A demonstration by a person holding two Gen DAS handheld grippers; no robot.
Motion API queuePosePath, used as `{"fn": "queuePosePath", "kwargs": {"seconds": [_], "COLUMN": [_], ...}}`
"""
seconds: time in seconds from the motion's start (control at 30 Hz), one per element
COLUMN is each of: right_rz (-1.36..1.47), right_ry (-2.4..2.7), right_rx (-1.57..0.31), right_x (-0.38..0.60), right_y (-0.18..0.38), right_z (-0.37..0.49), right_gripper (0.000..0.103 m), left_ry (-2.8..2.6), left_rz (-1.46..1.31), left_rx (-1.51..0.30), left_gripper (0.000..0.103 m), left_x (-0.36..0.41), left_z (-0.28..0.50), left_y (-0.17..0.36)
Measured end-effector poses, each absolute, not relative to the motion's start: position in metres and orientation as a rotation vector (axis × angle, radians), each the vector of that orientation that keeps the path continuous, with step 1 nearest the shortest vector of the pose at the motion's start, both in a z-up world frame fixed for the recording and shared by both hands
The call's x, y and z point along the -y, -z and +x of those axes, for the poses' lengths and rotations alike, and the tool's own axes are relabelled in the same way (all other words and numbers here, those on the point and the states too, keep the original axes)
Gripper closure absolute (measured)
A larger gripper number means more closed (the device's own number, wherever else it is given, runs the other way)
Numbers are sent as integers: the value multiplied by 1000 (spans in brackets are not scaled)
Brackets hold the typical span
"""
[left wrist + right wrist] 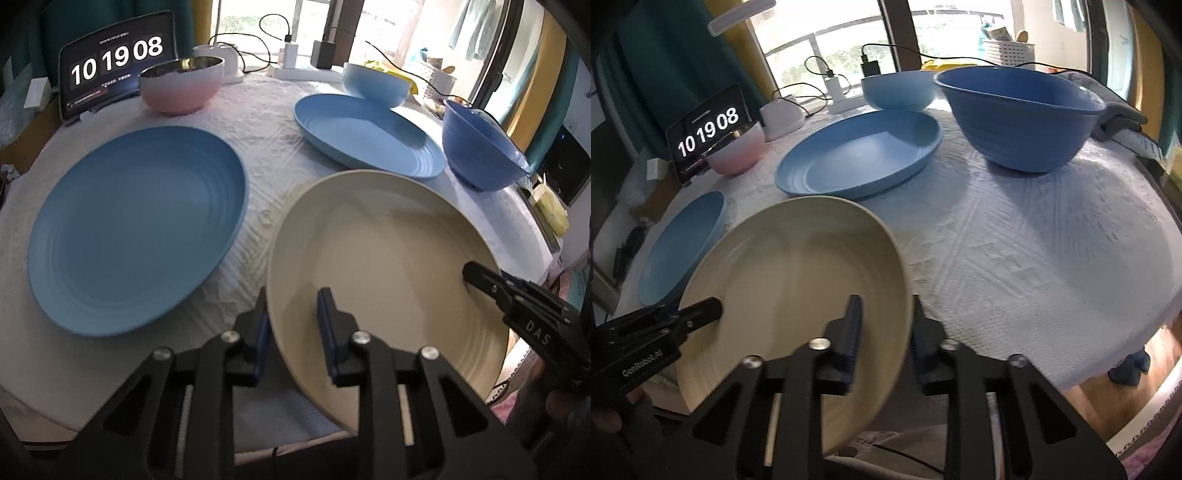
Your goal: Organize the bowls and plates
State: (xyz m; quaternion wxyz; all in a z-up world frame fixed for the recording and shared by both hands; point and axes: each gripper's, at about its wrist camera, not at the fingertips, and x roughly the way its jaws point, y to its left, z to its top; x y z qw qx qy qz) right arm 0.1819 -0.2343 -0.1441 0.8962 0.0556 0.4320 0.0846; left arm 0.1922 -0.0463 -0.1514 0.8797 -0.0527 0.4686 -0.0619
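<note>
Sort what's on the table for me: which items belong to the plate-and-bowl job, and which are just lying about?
Job items: beige plate, held by both grippers; two blue plates; pink bowl; light blue bowl; dark blue bowl.

Lying about: clock tablet, chargers with cables, white basket.

cream plate (384,236), blue plates (136,229), pink bowl (181,86), white textured cloth (1015,240).

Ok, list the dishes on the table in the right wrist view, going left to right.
Light blue plate → pink bowl → cream plate, gripped at its rim → blue plate → light blue bowl → dark blue bowl.
</note>
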Motion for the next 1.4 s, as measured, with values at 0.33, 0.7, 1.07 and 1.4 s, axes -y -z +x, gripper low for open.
{"fn": "queuePosePath", "kwargs": {"seconds": [0.33,0.7,1.07,1.4], "right_rz": [97,72,38,-5], "right_ry": [-161,-166,-194,-248], "right_rx": [-872,-846,-835,-827], "right_x": [235,224,196,157], "right_y": [134,116,103,94], "right_z": [175,177,191,211], "right_gripper": [82,82,82,82], "left_ry": [149,148,114,49], "left_rz": [-112,-130,-142,-180], "left_rx": [-942,-899,-858,-827], "left_gripper": [79,79,79,79], "left_x": [44,29,1,-36], "left_z": [187,182,183,188], "left_y": [138,120,107,101]}}
